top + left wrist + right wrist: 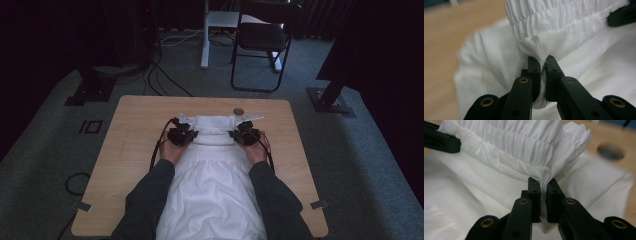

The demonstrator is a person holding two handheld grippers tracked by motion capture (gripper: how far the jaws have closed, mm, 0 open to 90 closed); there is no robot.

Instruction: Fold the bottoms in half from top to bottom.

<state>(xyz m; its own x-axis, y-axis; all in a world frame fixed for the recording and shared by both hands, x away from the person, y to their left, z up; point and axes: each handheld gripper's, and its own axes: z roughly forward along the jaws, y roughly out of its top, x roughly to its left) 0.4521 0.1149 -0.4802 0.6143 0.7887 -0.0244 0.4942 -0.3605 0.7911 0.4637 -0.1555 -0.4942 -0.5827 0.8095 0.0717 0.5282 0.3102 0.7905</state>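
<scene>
White garment (212,185), elastic waistband (554,15) gathered, on wooden table (135,130); left gripper (543,65) and right gripper (543,185) each pinching a fold of its cloth

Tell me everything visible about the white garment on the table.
The white garment looks like thin, soft cotton, with a gathered elastic waistband at its far end. It lies lengthwise on the wooden table, reaching to the near edge between the person's forearms. The left gripper and the right gripper each pinch a fold of cloth just below the waistband, at opposite sides, bunching it into creases and raising that end.
</scene>
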